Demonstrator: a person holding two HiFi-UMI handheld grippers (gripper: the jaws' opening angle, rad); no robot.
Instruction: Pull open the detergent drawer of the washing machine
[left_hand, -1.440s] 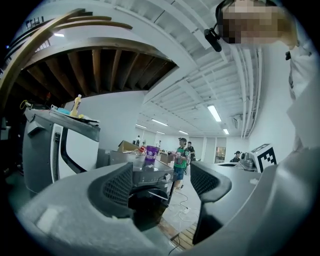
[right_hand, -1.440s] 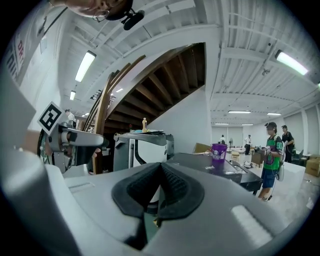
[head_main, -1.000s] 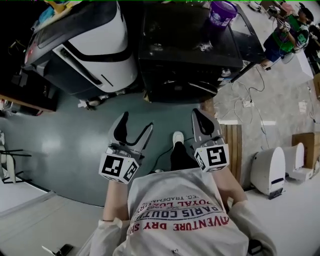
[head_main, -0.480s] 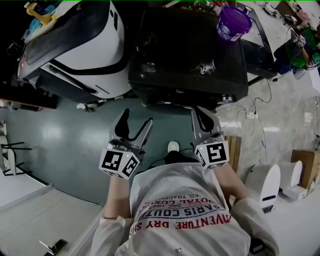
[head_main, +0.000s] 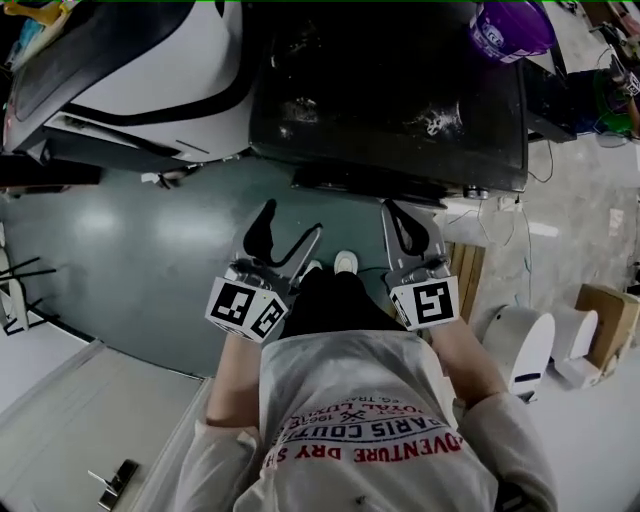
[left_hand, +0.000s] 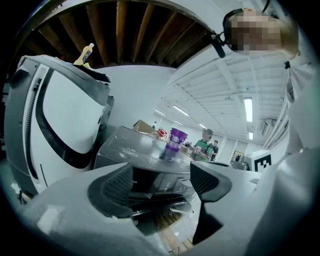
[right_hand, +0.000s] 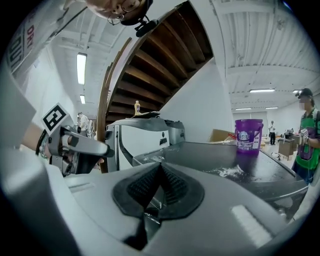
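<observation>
Grey-green floor (head_main: 130, 250); dark washing machine (head_main: 390, 90); left gripper (head_main: 290, 226) jaws wide; right gripper (head_main: 400, 220) jaws together.

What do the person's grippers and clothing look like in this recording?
The left gripper and right gripper both have pale grey bodies. Their curved jaws are lined with black ribbed pads. Each carries a white cube printed with black square markers. The person wears a white shirt with red and dark lettering, and light sleeves.
</observation>
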